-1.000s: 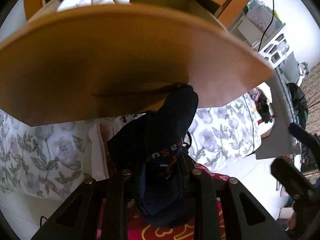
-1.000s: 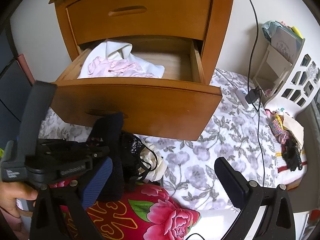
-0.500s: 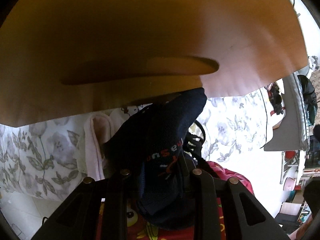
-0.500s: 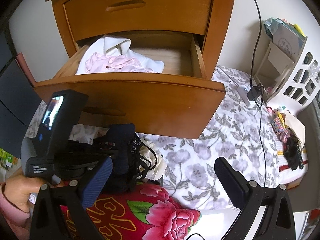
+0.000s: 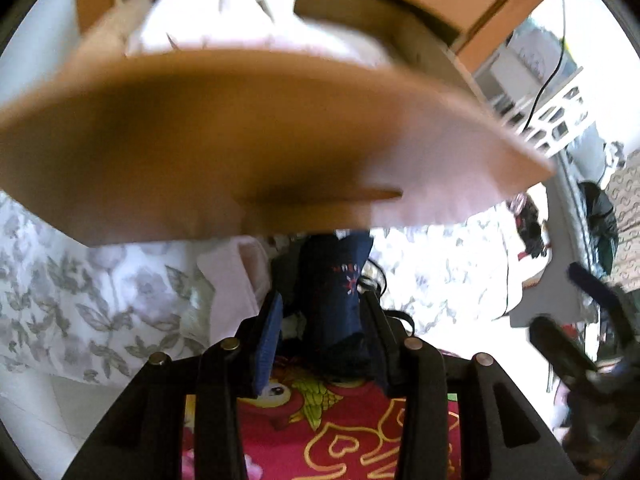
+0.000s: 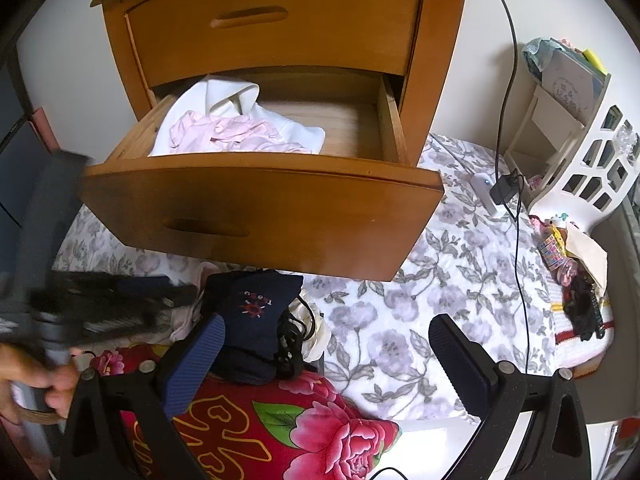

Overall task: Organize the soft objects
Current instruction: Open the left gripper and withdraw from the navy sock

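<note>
— What stands in the room, counted?

— One wooden nightstand (image 6: 276, 32) with two drawers: the upper one shut, the lower drawer (image 6: 260, 216) pulled out over a bed covered in a single grey-flowered sheet (image 6: 448, 280). Two pale garments lie in the open drawer, a white garment (image 6: 224, 100) at the back and a crumpled pink one (image 6: 236, 136) on top of it. One white plastic basket (image 6: 592, 160) stands by the wall on the right. One red floral blanket (image 6: 304, 424) is bunched at the near edge.

— And the thing being sorted?

— One navy sock (image 5: 336, 292) with a small red emblem, propped on the red blanket just below the drawer front, with a black cord (image 6: 288, 340) and a bit of cream cloth beside it and a light pink cloth (image 5: 236, 276) to its left.

— The grippers?

— Two, each hand-held. The left gripper (image 5: 320, 320) straddles the sock and its jaws are opening; the left pad has come clear, with daylight between it and the fabric, while the right pad is still close against it. The sock stands between the fingers. A hand (image 6: 44, 376) grasps that tool's handle. The right gripper (image 6: 328, 356) hangs with its blue-padded jaws wide apart, holding nothing, its left finger just in front of the sock.
</note>
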A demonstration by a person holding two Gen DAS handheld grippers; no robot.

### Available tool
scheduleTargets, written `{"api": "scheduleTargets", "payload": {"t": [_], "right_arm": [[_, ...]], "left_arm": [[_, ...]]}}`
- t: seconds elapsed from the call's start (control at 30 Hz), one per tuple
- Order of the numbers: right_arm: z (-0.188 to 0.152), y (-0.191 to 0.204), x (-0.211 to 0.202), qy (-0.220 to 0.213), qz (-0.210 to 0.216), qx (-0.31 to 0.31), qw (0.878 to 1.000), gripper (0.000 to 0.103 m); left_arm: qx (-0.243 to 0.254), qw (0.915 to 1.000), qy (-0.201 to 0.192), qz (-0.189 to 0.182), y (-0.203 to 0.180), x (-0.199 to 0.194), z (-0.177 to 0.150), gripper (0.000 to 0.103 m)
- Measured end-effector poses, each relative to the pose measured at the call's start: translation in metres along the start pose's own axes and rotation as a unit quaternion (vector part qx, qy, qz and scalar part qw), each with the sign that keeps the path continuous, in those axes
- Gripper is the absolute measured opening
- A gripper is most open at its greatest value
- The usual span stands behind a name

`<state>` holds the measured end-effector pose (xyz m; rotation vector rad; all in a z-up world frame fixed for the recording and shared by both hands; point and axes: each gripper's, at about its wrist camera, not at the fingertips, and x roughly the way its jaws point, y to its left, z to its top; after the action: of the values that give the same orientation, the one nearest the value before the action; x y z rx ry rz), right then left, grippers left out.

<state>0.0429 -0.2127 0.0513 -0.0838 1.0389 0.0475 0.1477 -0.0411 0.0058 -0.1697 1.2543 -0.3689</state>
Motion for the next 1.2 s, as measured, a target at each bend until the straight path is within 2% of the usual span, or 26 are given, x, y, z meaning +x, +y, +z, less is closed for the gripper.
{"api": "scheduleTargets", "payload": {"t": [0.17, 0.27, 0.4, 0.67, 0.77, 1.0, 1.03, 1.1, 1.2], "right_arm": [[0.001, 0.002, -0.002, -0.002, -0.001, 0.0, 1.0, 0.103], [0.001, 0.004, -0.002, -0.002, 0.0, -0.002, 1.0, 0.103], [0.001, 0.008, 0.0, 0.001, 0.002, -0.008, 1.0, 0.103], [0.001, 0.013, 0.0, 0.002, 0.002, -0.015, 1.0, 0.103], [0.001, 0.014, 0.001, 0.003, 0.001, -0.016, 1.0, 0.103], [0.001, 0.016, 0.001, 0.003, 0.002, -0.018, 1.0, 0.103], [0.001, 0.016, 0.001, 0.003, 0.002, -0.019, 1.0, 0.103], [0.001, 0.017, 0.002, 0.004, 0.002, -0.02, 1.0, 0.103], [0.002, 0.018, 0.002, 0.004, 0.001, -0.021, 1.0, 0.103]], "left_arm": [[-0.002, 0.9978, -0.064, 0.015, 0.001, -0.042, 0.004, 0.041], [-0.008, 0.9948, -0.096, 0.033, 0.005, -0.063, 0.004, 0.047], [-0.011, 0.9918, -0.118, 0.048, 0.009, -0.076, 0.001, 0.055], [-0.018, 0.9913, -0.115, 0.06, 0.017, -0.077, -0.004, 0.061], [-0.019, 0.9917, -0.11, 0.065, 0.019, -0.073, -0.006, 0.07], [-0.016, 0.9915, -0.102, 0.08, 0.021, -0.067, -0.007, 0.072], [-0.015, 0.9911, -0.102, 0.083, 0.021, -0.066, -0.007, 0.074], [-0.015, 0.9898, -0.106, 0.094, 0.022, -0.066, -0.007, 0.092], [-0.012, 0.987, -0.117, 0.109, 0.023, -0.066, -0.008, 0.093]]}}
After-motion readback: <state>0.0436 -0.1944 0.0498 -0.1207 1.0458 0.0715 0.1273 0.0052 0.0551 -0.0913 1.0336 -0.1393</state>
